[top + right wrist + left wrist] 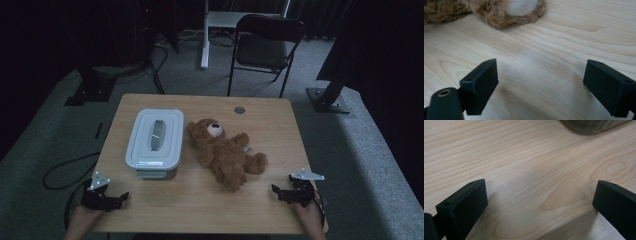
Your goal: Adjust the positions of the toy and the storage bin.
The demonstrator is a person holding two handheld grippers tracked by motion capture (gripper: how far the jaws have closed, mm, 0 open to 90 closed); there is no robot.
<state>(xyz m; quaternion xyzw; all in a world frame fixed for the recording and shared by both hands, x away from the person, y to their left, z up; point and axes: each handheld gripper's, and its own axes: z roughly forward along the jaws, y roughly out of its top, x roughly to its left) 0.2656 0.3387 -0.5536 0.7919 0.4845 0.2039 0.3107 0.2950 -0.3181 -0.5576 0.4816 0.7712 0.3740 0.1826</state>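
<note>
Brown teddy bear is cut off above the right gripper's spread, empty fingers.

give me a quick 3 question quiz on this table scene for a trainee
1. True or false: the teddy bear lies inside the lidded container.
2. Which gripper is nearer the bear: A) left gripper B) right gripper?
3. What is between each gripper's fingers?

Key:
1. False; the bear lies on the table, to the right of the closed container.
2. B.
3. Nothing but bare tabletop; both stand open.
</note>
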